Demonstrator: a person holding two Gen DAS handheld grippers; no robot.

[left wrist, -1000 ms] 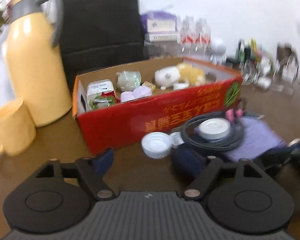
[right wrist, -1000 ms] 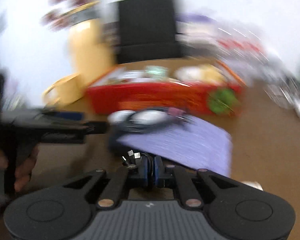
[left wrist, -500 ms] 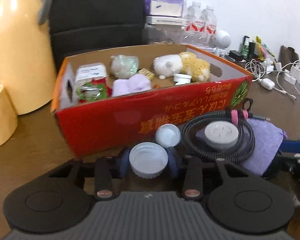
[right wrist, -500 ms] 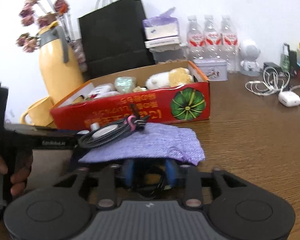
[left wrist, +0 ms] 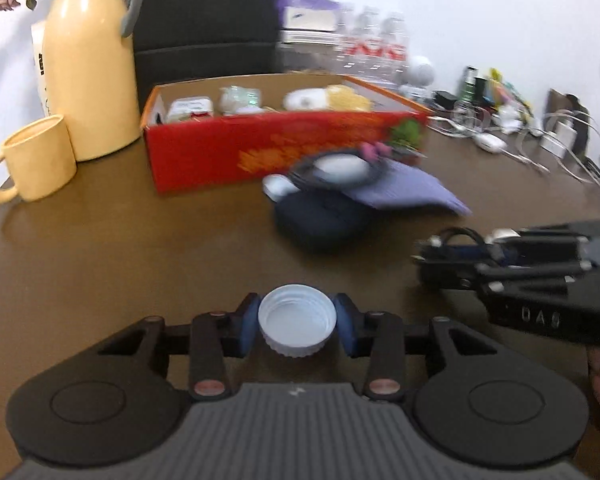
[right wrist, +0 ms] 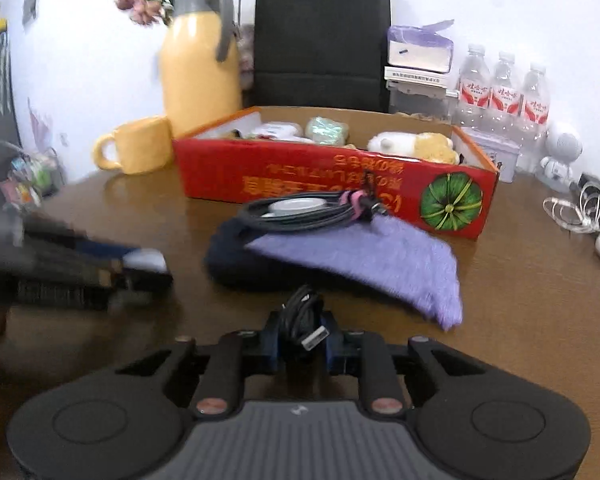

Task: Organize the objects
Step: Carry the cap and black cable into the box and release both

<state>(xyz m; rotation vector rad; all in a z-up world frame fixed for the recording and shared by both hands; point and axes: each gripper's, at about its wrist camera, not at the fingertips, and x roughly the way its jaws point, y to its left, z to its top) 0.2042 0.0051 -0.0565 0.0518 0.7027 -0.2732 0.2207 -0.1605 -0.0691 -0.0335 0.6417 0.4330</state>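
1. Left gripper [left wrist: 297, 327]: clamped on a white bottle cap [left wrist: 297, 326], open side up, above the brown table [left wrist: 140, 264].
2. Right gripper [right wrist: 301, 344]: jaws closing on a bundled black USB cable [right wrist: 303, 322].
3. Red cardboard box [right wrist: 332, 184]: at twelve o'clock, holding small items.
4. Purple cloth [right wrist: 380, 256]: just before the box, under a coiled black cord [right wrist: 300, 214].

White ribbed cap [left wrist: 297, 326] between blue pads [left wrist: 247, 330], black cable bundle [right wrist: 300, 320] with silver plug at the other tool's tips, lilac fuzzy cloth [right wrist: 380, 260] ahead, red box [right wrist: 332, 180] beyond (green pumpkin print, yellow lettering), yellow jug [left wrist: 88, 68] and mug [left wrist: 36, 160] far left, brown wood-grain table [left wrist: 140, 260]
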